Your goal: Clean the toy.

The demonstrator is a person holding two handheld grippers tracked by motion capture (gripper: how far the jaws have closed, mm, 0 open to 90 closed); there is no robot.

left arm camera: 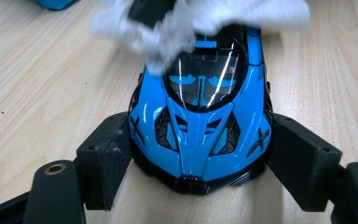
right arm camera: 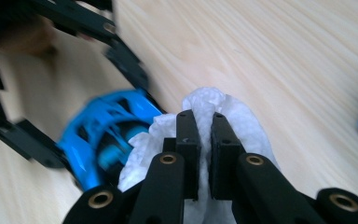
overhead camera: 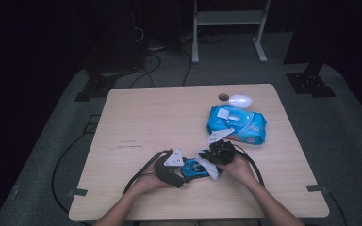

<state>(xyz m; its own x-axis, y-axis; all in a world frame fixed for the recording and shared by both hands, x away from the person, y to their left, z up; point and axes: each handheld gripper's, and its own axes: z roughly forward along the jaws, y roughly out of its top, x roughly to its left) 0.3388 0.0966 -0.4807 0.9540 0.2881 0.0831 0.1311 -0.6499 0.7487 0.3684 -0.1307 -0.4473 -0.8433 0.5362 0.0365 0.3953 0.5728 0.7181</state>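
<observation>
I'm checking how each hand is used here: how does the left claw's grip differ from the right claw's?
The left claw stands wide, clamping the blue toy car by its sides; the right claw is nearly shut, pinching a white wipe. The left claw's load sits on the table; the right claw's wipe lies over that car. Both are black and two-jawed.

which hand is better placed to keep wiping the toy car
Right. The right hand-held gripper is shut on the white wipe, which lies against the blue toy car. The left hand-held gripper is clamped on the car's nose, steadying it on the table.
</observation>
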